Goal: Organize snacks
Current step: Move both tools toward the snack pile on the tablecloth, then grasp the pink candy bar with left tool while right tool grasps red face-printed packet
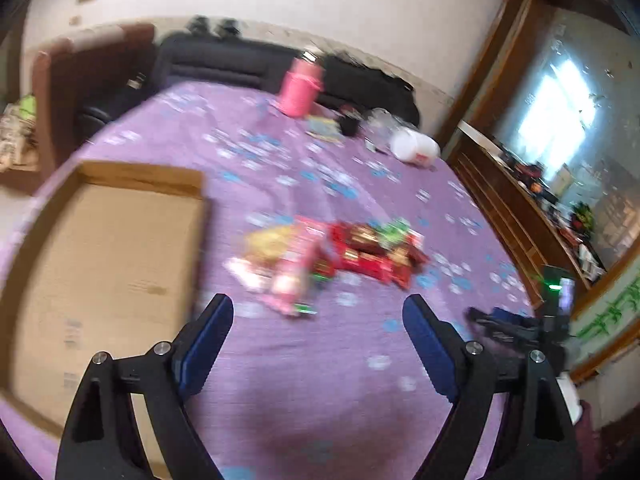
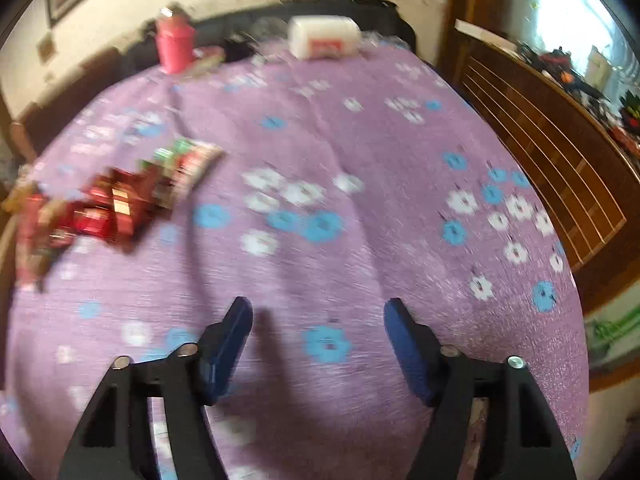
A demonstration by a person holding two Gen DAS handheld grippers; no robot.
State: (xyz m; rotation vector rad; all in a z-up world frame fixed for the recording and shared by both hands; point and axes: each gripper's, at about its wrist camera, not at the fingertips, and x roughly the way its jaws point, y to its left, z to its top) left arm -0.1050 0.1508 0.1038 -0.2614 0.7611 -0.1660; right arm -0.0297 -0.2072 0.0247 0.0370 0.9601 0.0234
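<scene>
snack packets (image 1: 332,256) lie in a loose heap on the purple flowered tablecloth (image 1: 320,380), red wrappers to one side, pink and yellow ones to the other; motion blur keeps any print from being read. just beside the heap, on its left in the left wrist view, sits a shallow brown cardboard tray (image 1: 112,264) with low walls and nothing visible inside it. the left gripper (image 1: 318,316) hangs above the cloth near the heap, its blue-padded black fingers spread apart with only cloth showing between them. the right gripper (image 2: 318,312) is over a bare flowered stretch of the same cloth, well apart from the heap, which shows at the left edge of its view (image 2: 116,200); its blue pads are spread too, nothing between them, and they cast a soft shadow on the cloth. at the far side of the table stand a pink bottle with a lid (image 1: 300,86) and a white plastic tub lying on its side (image 1: 414,148), with some small dark items between them that are too blurred to tell. a dark wooden cabinet (image 2: 552,160) runs along the right of the table.
</scene>
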